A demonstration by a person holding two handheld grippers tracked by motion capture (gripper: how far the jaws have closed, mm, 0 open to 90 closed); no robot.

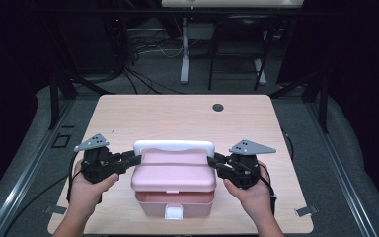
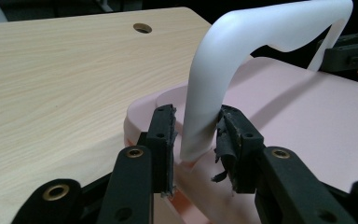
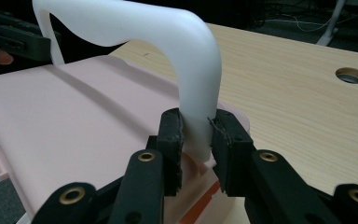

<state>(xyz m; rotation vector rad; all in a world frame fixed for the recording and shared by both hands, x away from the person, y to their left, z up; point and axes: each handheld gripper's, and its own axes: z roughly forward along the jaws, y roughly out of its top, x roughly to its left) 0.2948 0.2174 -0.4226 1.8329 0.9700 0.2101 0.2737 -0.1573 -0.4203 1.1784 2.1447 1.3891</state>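
A pink lidded box (image 1: 172, 177) stands near the table's front edge, its white carrying handle (image 1: 173, 146) raised upright. My left gripper (image 1: 137, 158) straddles the handle's left leg (image 2: 200, 121). A small gap shows beside the left pad (image 2: 167, 126), so the jaws stand open around the leg. My right gripper (image 1: 211, 162) is shut on the handle's right leg (image 3: 196, 107), both pads pressed against it. The pink lid (image 3: 74, 121) lies closed under the handle. A hand holds each gripper from the bottom of the high view.
The box rests on a light wooden table (image 1: 177, 116) with a round cable hole (image 1: 218, 107) toward the far side. A white latch (image 1: 173, 213) sits on the box's front. Beyond the table are dark floor, cables and a desk leg (image 1: 184, 54).
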